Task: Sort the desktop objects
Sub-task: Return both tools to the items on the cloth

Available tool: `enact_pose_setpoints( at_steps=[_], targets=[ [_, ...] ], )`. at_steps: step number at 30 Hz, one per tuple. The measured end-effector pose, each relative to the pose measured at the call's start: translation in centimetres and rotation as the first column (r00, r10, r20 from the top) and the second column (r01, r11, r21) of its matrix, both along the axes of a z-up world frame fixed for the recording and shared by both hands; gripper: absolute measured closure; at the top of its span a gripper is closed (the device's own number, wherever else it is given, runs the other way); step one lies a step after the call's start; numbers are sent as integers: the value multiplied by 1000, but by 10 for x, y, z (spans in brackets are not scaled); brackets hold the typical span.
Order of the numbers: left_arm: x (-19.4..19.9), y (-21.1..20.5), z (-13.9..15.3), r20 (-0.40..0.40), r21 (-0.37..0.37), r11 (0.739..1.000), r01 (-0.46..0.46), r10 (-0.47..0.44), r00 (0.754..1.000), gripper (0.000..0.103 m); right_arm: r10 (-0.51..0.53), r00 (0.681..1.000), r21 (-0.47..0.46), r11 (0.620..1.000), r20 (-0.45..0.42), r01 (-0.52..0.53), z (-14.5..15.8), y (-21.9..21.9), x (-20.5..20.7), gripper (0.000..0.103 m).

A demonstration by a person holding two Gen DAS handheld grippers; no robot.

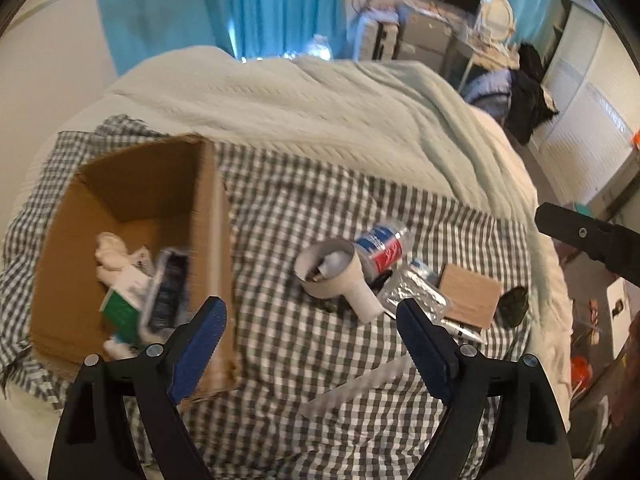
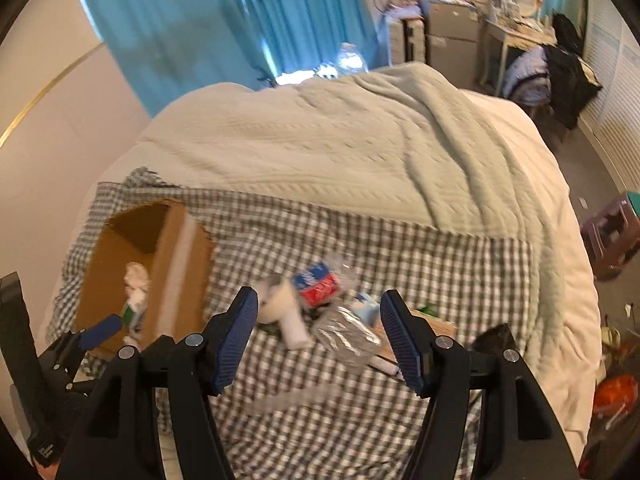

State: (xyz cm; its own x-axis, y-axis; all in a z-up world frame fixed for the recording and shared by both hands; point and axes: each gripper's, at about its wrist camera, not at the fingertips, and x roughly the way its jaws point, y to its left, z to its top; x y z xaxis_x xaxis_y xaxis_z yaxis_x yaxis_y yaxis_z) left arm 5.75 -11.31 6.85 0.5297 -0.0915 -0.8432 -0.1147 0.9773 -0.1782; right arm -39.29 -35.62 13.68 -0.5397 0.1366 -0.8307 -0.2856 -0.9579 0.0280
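Here both grippers hang above the near edge of a bed, pointing steeply down at a checked cloth [image 1: 304, 208] spread over it. The left gripper [image 1: 308, 344] has its jaws wide apart with nothing between them, over the cloth just right of the cardboard box [image 1: 132, 184]. The right gripper [image 2: 320, 336] stands further right, its jaws held open on nothing, the pile of loose things showing between its blue pads [image 2: 236, 336]. The box sits on the left of the cloth, open at the top, and already holds a crumpled white tissue [image 1: 110, 256], a green-and-white packet [image 1: 120, 308] and a dark packet (blurred, so its print cannot be read). To its right, well apart from it, lies the unsorted heap: a white paper roll [image 1: 340, 280] on its side, a crushed plastic bottle [image 1: 382, 246] with a red and blue label touching it, a silver foil pouch [image 1: 412, 296], a flat brown card [image 1: 472, 296] and a dark lump [image 1: 516, 304] at the far right. A pale green blanket [image 1: 320, 112] covers the far half of the bed.
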Motion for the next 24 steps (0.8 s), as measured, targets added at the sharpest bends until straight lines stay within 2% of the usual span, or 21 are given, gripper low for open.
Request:
enact_pose_setpoints(
  at_steps=[8,15,20,24],
  targets=[
    [37,-19,-54,-82,-38,999,0,-3,997,14,71,990,1,997,123,-72,-55,25,-9,40],
    [66,-27,-95,-129,-5,1000,14,-15,992,14,159,956,-45,987,249,-152,-115,28,-28,40],
    [81,-31,-120,-151,-18,999,43,-45,987,14,176,940,-63,984,293,-165,-146,34,-42,40],
    [90,-31,-136,-172,-23,998,57,-60,983,14,191,938,-89,981,289,-173,-164,42,-48,40]
  ],
)
